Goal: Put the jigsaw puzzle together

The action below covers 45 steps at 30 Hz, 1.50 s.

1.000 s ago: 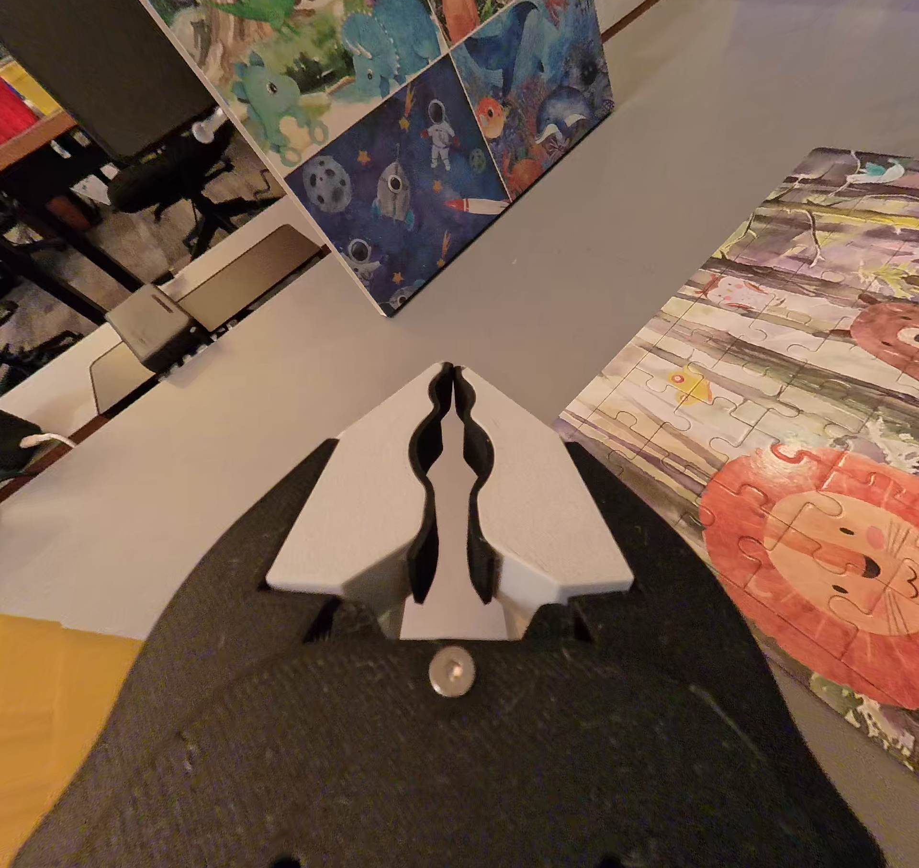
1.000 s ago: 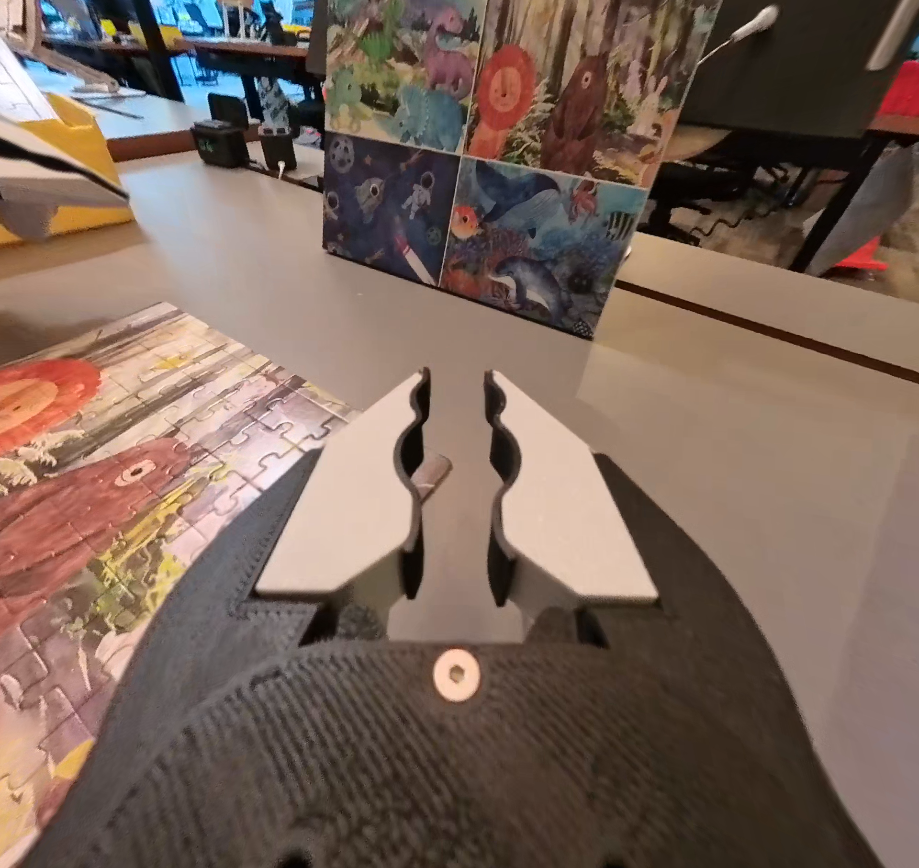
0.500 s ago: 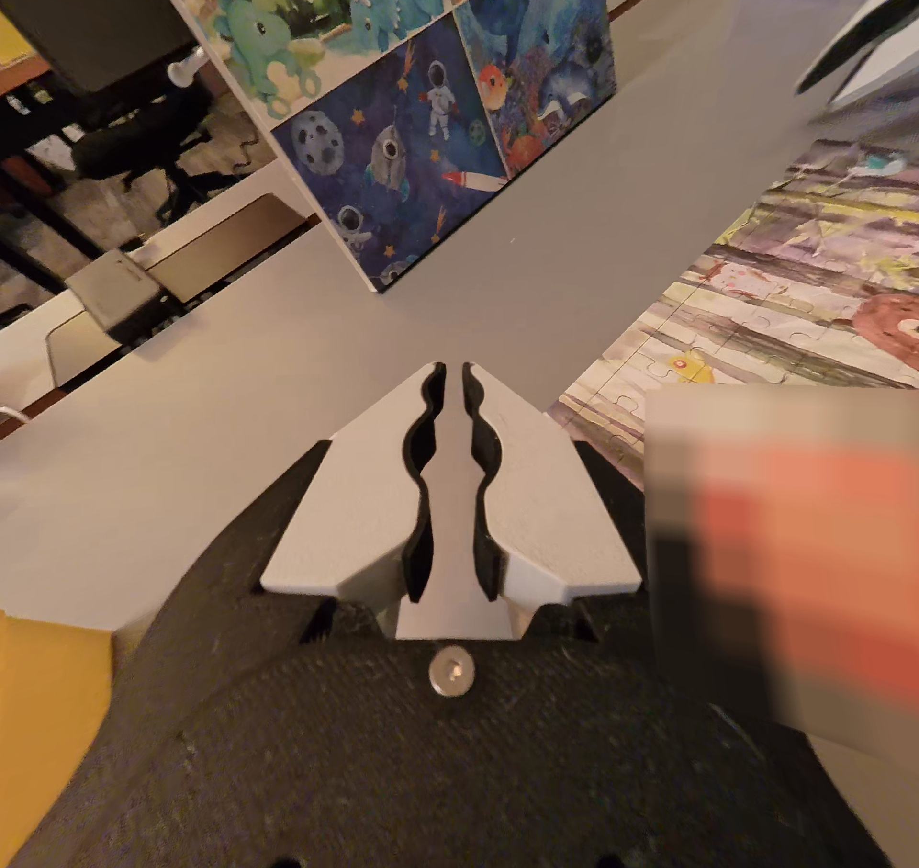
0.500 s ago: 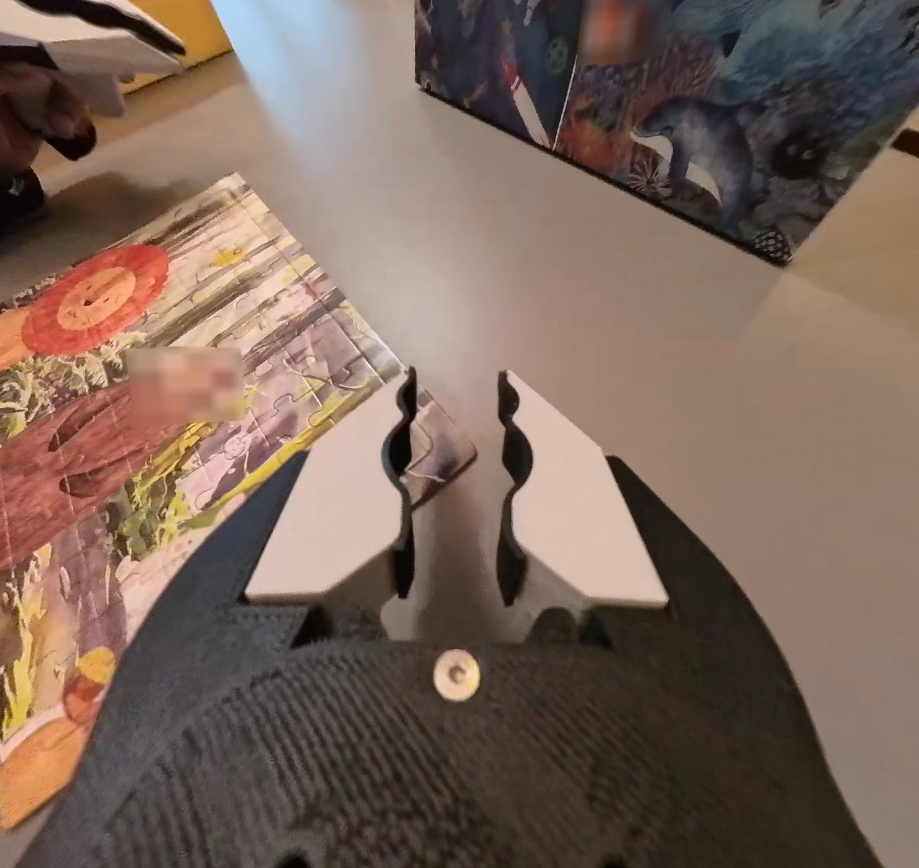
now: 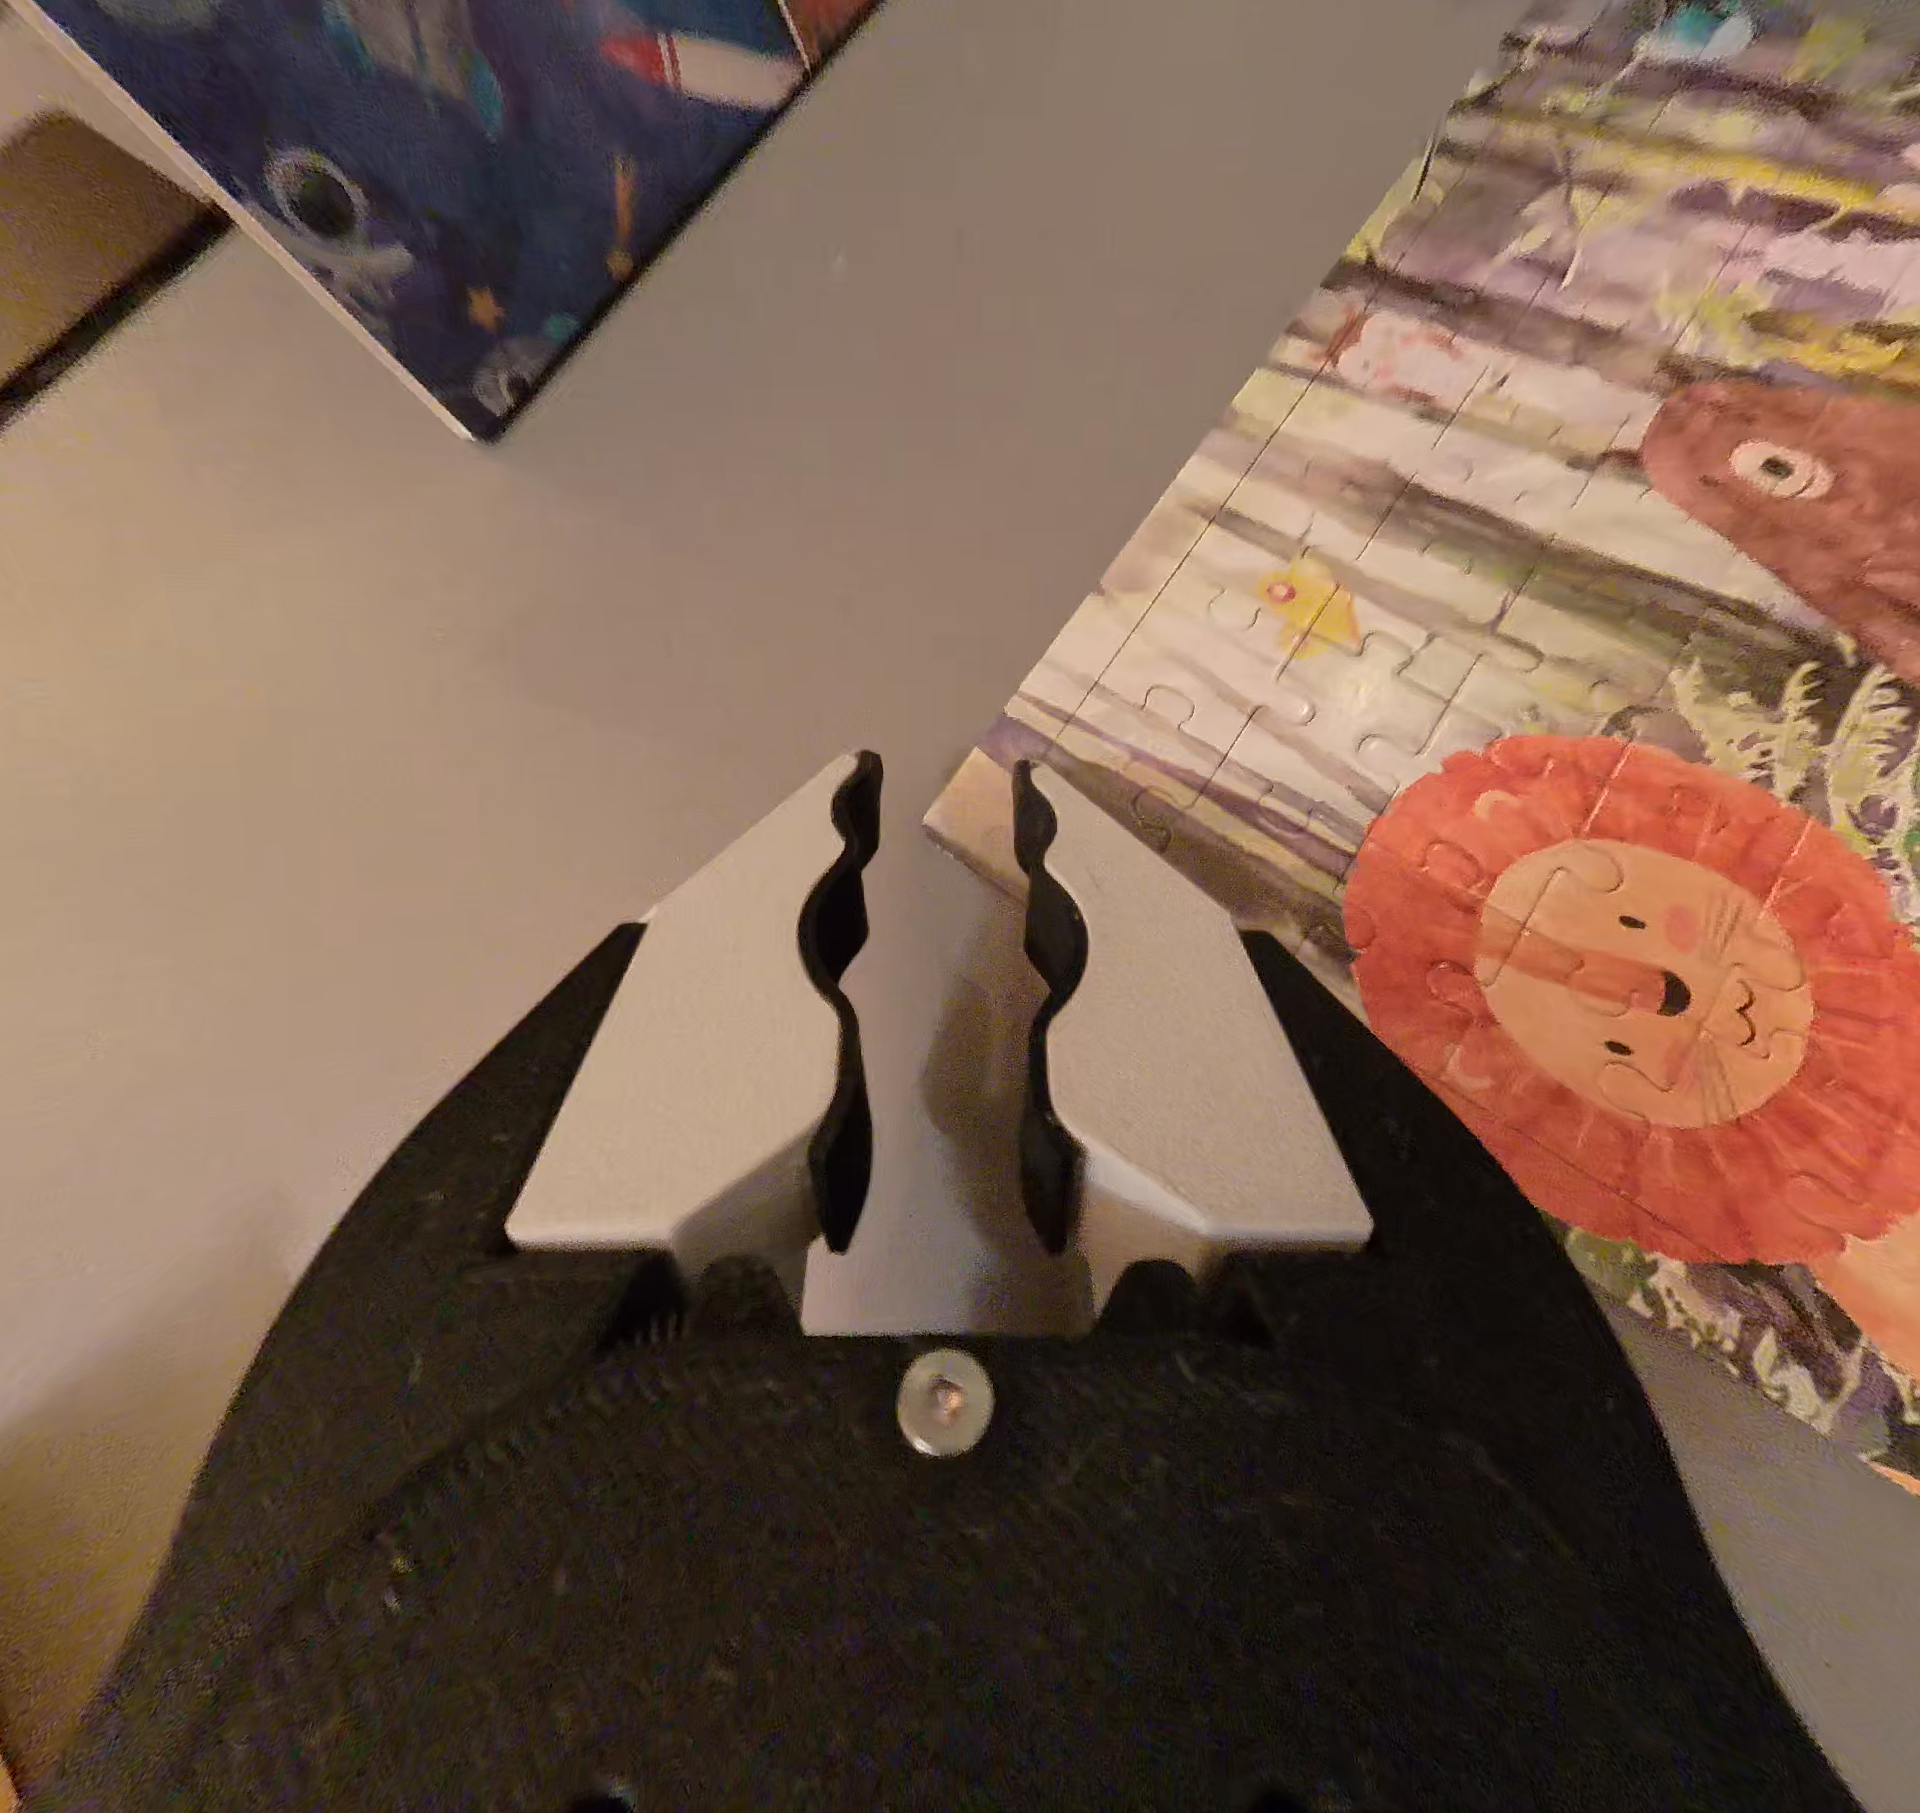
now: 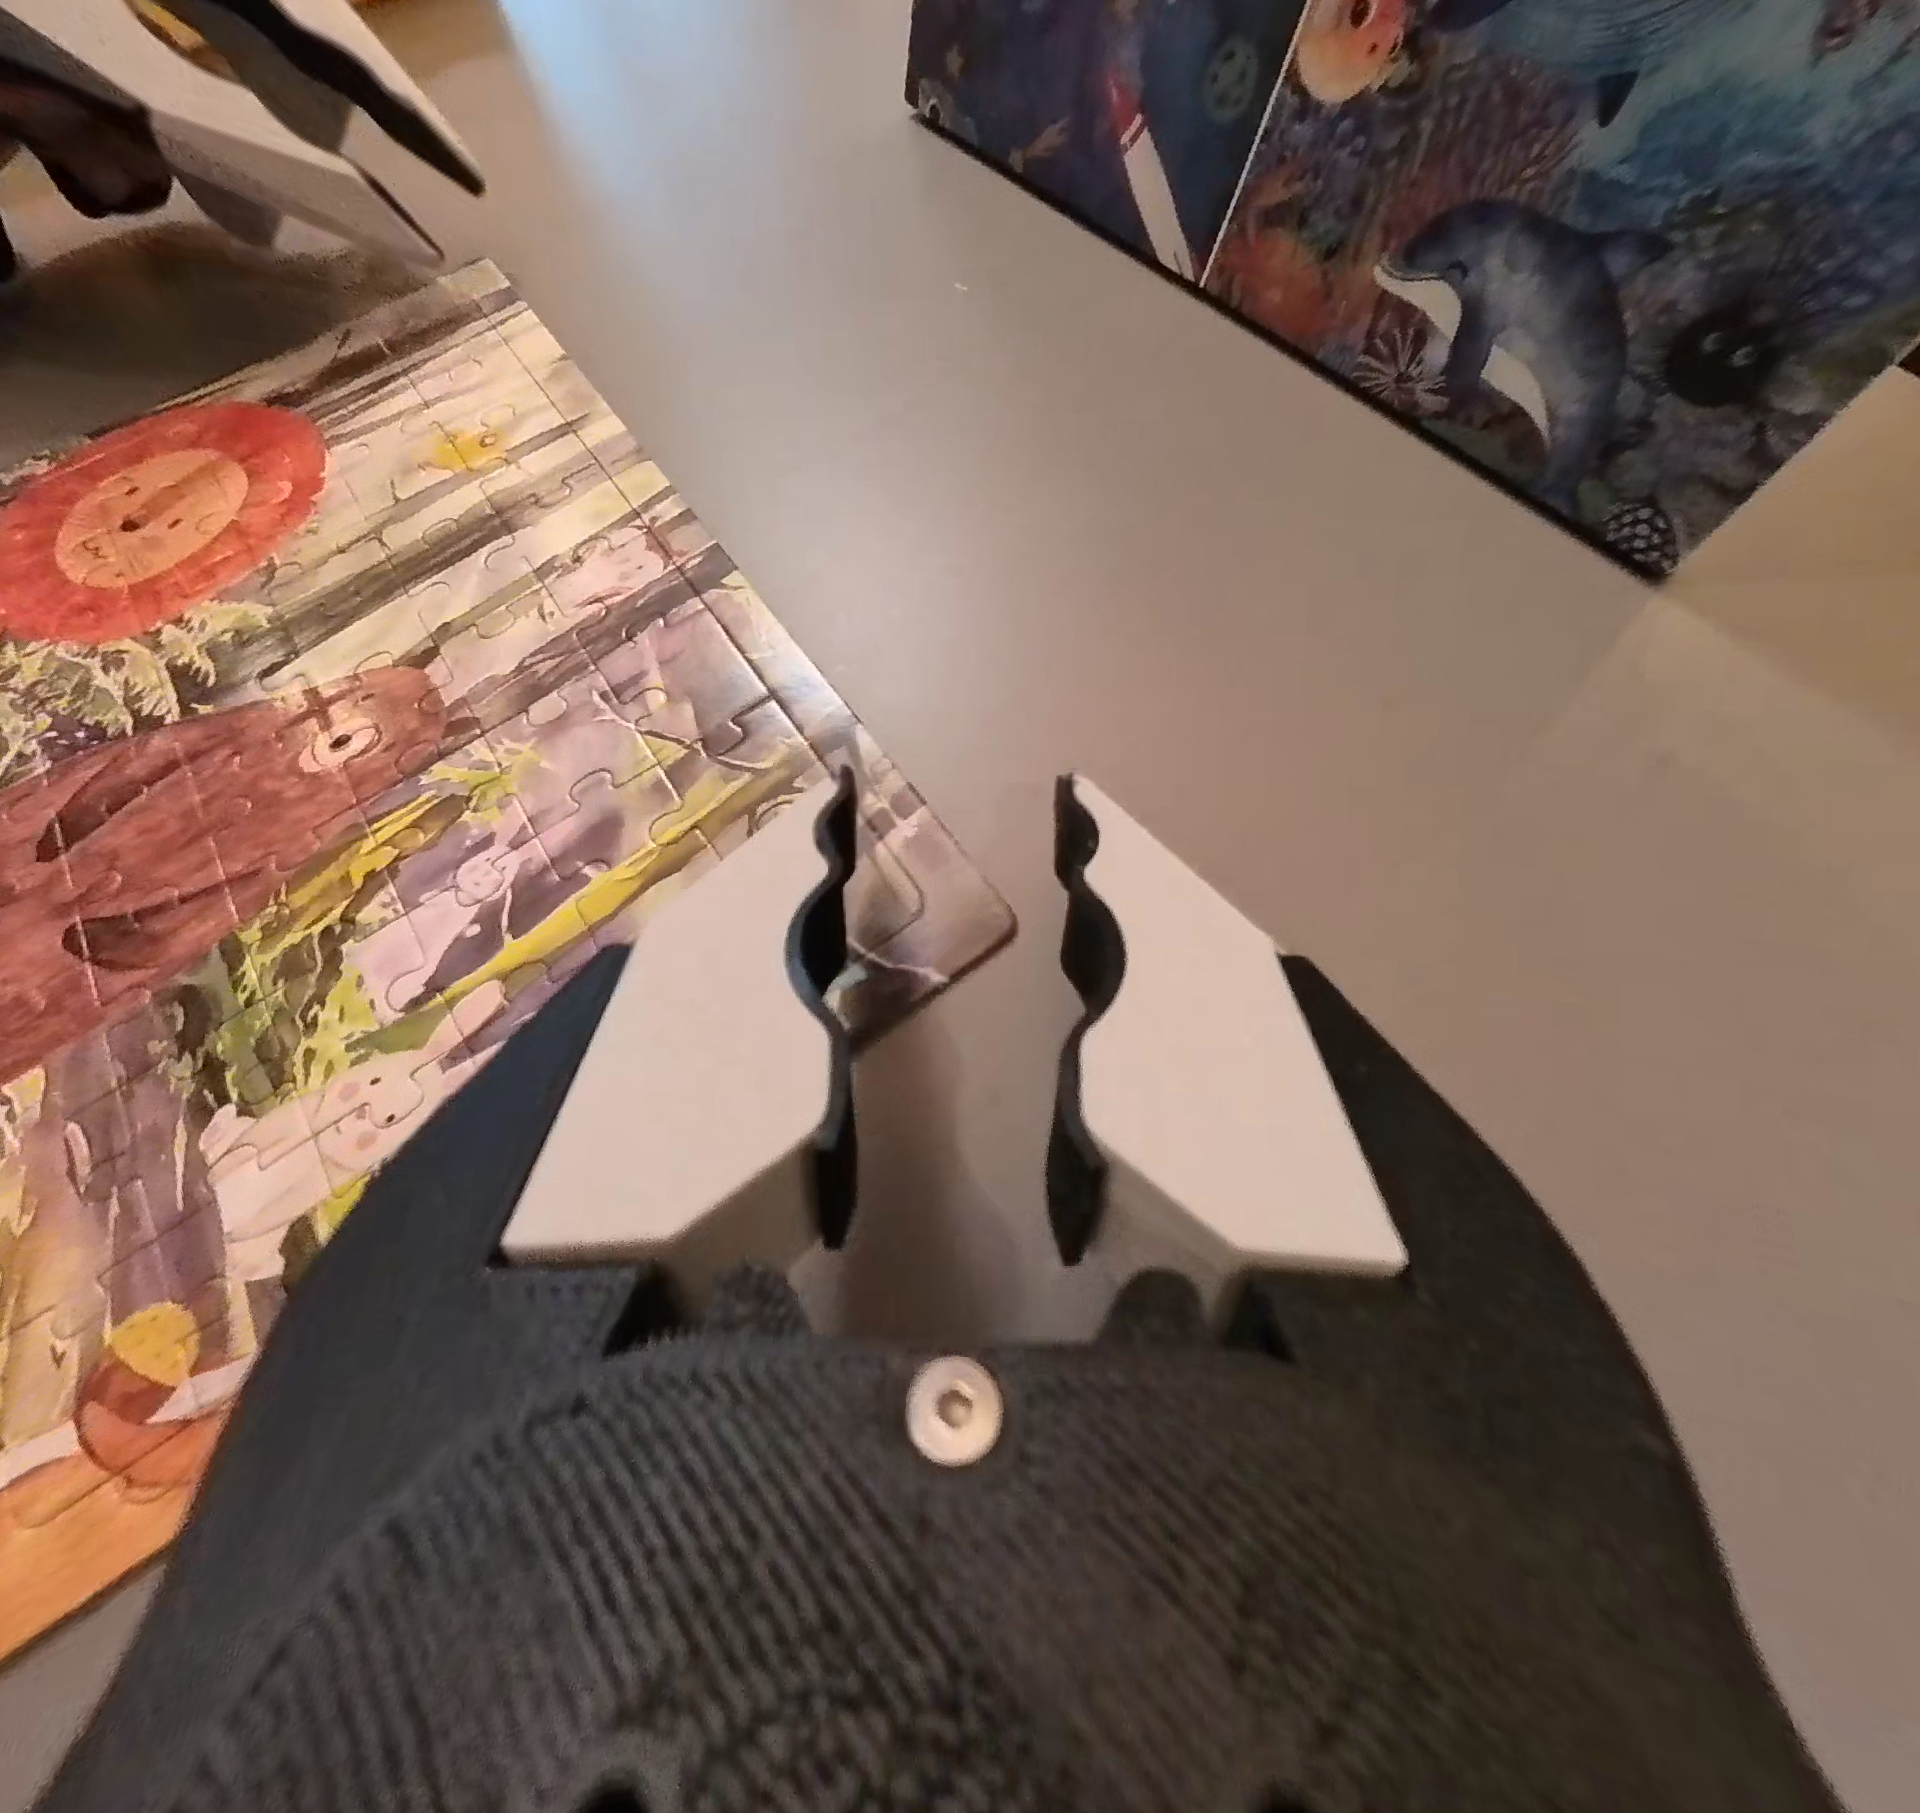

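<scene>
Left wrist view: the left gripper [image 5: 940, 792] hangs low over one corner of the jigsaw puzzle [image 5: 1507, 683] lying flat on the grey table [image 5: 520, 724], jaws a little apart, holding nothing — best to settle gently, pressing without sliding. Right wrist view: the right gripper [image 6: 956, 807], wider apart and empty, tilts down over another puzzle corner [image 6: 935, 922]; the picture box [image 6: 1455, 153] stands beyond.

The left gripper [image 5: 943, 776] has two pale grey wedge-shaped fingers [image 5: 707, 1057] with black wavy pads on the inner sides. They sit in a black body [image 5: 935, 1607] with a rough, grainy surface, and one silver screw [image 5: 943, 1387] is at the centre. The right gripper [image 6: 954, 795] has the same form: grey fingers [image 6: 1195, 1067], a black ribbed body [image 6: 935, 1638], a silver screw [image 6: 954, 1422].
</scene>
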Motion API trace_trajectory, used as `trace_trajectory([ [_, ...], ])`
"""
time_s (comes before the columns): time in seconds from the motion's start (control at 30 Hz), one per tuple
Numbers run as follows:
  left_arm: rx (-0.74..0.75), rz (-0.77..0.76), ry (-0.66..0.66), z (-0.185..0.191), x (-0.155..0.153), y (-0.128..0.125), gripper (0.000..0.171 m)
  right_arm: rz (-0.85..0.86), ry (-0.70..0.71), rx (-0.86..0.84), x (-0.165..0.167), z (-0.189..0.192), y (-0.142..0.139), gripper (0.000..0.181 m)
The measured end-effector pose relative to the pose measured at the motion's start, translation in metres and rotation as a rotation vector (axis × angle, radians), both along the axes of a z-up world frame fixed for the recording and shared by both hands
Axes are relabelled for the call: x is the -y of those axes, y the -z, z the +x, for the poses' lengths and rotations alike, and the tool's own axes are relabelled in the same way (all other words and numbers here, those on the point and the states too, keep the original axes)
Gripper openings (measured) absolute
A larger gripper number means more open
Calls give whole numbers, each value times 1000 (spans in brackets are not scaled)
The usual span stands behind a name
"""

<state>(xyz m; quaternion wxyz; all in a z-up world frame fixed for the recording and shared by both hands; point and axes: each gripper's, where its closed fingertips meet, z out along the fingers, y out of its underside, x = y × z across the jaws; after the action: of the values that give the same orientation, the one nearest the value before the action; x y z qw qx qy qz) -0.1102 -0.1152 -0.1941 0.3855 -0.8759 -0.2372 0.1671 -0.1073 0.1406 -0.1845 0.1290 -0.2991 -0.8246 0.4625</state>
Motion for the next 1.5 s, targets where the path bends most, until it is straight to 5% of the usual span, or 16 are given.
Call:
trace_trajectory([
  [0.77, 23, -70, -44, -3, 2, 13, 13, 79, 3, 5, 1, -1, 10, 36],
  [0.93, 51, 32, 97, 20, -21, -2, 0, 94, 13, -28, 1, -2, 9, 27],
  [1.1, 69, -64, 186, 34, -22, 10, 0, 93, 14, -44, 1, -1, 7, 24],
  [1.5, 59, -112, 153, 32, -17, 15, 0, 121, -11, -148, 11, 4, -2, 6],
])
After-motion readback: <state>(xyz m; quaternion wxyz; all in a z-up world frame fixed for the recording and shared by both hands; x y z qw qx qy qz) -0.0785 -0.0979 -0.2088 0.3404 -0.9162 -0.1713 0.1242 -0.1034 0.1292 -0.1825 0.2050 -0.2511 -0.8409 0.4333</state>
